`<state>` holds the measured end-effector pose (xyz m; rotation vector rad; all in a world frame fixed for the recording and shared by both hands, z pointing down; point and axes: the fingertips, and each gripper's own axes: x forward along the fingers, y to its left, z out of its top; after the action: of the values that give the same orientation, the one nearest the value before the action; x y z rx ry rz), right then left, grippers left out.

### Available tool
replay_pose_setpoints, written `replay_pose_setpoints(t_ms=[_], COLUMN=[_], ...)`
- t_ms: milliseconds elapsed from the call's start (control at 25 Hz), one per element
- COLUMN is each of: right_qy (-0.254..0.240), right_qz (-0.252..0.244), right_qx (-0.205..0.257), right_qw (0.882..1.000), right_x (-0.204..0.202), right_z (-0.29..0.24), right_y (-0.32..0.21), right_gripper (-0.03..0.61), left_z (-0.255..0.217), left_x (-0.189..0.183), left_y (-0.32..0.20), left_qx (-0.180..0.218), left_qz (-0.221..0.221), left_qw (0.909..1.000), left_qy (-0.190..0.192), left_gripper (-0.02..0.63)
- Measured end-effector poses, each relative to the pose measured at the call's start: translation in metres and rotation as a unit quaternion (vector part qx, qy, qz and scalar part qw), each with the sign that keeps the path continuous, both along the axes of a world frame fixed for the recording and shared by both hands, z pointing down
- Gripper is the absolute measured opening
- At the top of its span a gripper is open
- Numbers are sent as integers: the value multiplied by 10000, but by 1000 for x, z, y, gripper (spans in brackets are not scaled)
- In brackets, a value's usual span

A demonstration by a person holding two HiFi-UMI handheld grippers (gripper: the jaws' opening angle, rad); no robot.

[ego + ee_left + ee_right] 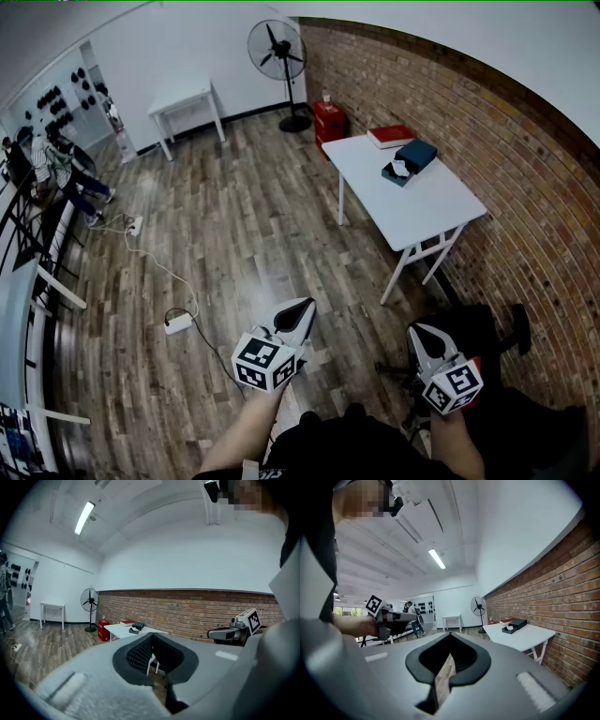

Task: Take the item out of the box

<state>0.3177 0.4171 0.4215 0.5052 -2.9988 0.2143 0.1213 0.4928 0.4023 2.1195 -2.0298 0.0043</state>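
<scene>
Left tongs (302,307) and right tongs (418,332) are both closed on nothing, held well short of the bench (427,220). The box (411,157) lies at the bench's far end, just beside a red book (391,136), apparently open with a white item (398,170) in it. Reaching it with the tongs closed would likely shove the light box along the bench instead of gripping the item. Only the head view looks down into the box; both gripper views show it side-on and small.
</scene>
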Motion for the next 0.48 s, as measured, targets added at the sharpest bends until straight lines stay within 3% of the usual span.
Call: replay_pose_setpoints(t_ms=[480], right_qy=[-97], right_qz=[-119], right_qx=[-76], right_qw=[9999], right_x=[19], right_z=[-3], right_y=[-29], right_gripper=[-2], left_z=[-3], left_x=[22], left_y=[-27], left_qx=[-32], left_qz=[-40], left_qw=[10000], left_qy=[-13], left_gripper=[6])
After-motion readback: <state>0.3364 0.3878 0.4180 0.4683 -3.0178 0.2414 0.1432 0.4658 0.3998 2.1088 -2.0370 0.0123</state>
